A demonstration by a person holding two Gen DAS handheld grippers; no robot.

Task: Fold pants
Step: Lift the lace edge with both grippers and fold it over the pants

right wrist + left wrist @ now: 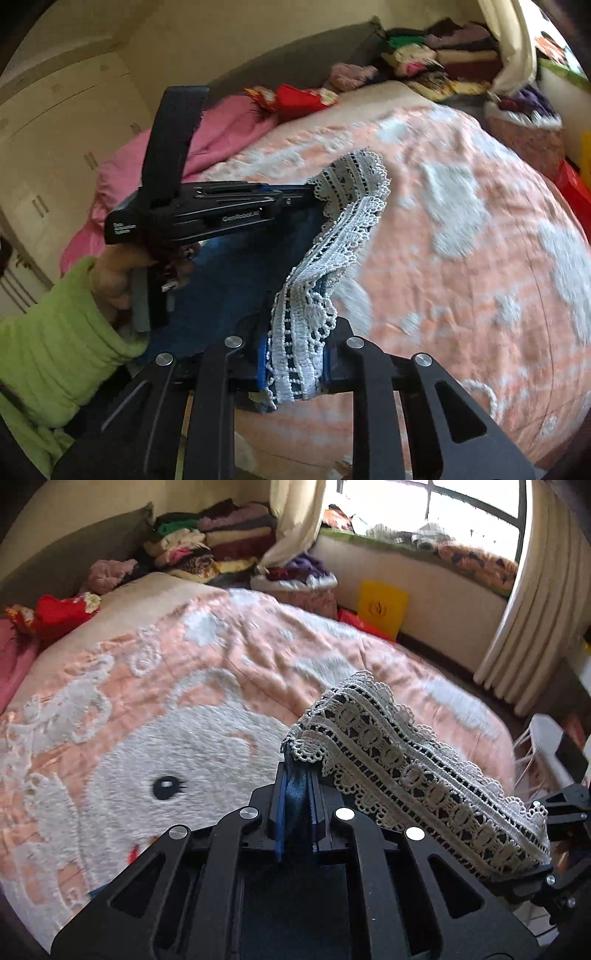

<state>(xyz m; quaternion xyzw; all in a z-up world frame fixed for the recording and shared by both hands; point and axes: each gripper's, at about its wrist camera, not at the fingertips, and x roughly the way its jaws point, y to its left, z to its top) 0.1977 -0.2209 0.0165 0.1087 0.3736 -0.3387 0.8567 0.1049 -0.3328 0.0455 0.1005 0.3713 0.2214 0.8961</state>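
A: The left gripper (295,775) is seen pressed together on blue cloth, the pants (295,794) pinched at the lace hem (417,771), which runs off to its right.

B: And the right gripper (295,354) is clamped on the same lace band (332,258); 2 grips, 1 edge strung between them.

A: The pants are held up off the pink blanket (184,686), which lies ahead of and below both grippers.

B: Soft and light handling is expected. The cloth sags and drapes freely.

A: The openwork lace could be snagged or stretched, so the denser blue fabric just behind it is judged the safer hold.

B: Dark blue body, pale scalloped trim with looped edging.
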